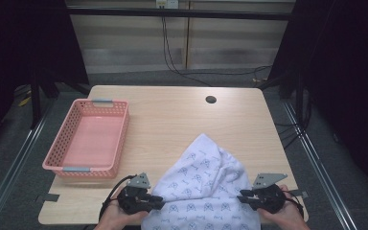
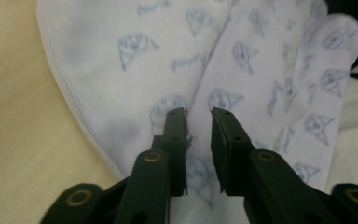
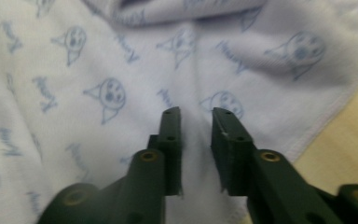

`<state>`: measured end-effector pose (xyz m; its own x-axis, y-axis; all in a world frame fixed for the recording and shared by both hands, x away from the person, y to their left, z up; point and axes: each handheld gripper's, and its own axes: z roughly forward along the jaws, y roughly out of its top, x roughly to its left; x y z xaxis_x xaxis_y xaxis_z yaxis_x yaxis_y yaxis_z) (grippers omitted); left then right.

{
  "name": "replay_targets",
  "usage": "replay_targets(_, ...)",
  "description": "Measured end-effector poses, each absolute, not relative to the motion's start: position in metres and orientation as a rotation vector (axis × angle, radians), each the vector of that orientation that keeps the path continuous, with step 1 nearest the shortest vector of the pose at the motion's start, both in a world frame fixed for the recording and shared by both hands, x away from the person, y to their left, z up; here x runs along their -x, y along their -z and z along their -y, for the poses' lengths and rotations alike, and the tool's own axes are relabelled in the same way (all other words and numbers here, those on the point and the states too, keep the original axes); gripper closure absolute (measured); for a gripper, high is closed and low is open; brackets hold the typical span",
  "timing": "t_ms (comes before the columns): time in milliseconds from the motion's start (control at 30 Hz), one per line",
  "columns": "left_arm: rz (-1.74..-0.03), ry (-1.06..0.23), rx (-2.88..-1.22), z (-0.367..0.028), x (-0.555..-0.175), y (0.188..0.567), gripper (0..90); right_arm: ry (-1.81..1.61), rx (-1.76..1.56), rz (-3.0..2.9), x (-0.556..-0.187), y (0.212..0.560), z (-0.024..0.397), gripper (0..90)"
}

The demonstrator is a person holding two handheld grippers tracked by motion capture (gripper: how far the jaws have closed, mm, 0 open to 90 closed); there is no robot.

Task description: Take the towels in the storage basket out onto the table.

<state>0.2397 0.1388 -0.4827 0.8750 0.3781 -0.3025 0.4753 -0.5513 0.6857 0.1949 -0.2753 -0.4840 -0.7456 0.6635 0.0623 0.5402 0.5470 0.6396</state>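
A white cloth (image 1: 203, 189) printed with small blue cat faces lies crumpled on the near half of the wooden table (image 1: 172, 120), its front edge hanging toward the person. My left gripper (image 1: 159, 199) is at the cloth's left edge, pointing right. In the left gripper view its jaws (image 2: 199, 112) stand a narrow gap apart over the cloth (image 2: 121, 70), with nothing pinched between them. My right gripper (image 1: 242, 196) is at the cloth's right edge, pointing left. Its jaws (image 3: 196, 111) are likewise a little apart above the fabric (image 3: 74, 70), near the hemmed edge.
A pink plastic basket (image 1: 60, 160) with grey handles stands empty on the table's left side. A round cable hole (image 1: 211, 99) sits near the far edge. Bare wood lies between the basket and the cloth. Dark floor and cables lie beyond the table.
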Motion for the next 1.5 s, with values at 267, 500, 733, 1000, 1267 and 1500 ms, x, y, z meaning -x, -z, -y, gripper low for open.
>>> replay_targets(267,-0.719,0.021,-2.114,-0.102,-0.311,0.48,63.1,-1.025,-1.108,-2.375,-0.248,0.466,0.285,65.3)
replay_targets(500,-0.771,0.042,-2.115,-0.056,-0.355,0.497,46.5,-0.964,-1.154,-2.405,-0.312,0.489,0.262,51.7)
replay_targets(733,-0.741,0.033,-2.142,-0.05,-0.355,0.501,85.7,-0.985,-1.177,-2.437,-0.319,0.499,0.253,79.7)
replay_targets(1000,-0.753,-0.065,-2.036,-0.09,-0.348,0.461,87.2,-0.992,-1.214,-2.302,-0.314,0.475,0.277,87.8)
replay_targets(1267,-0.812,-0.215,-1.867,-0.132,-0.357,0.404,87.6,-1.119,-1.236,-2.065,-0.311,0.41,0.316,87.8)
replay_targets(1500,-0.719,-0.138,-2.021,-0.14,-0.306,0.423,87.2,-1.169,-1.166,-2.138,-0.266,0.415,0.312,87.7)
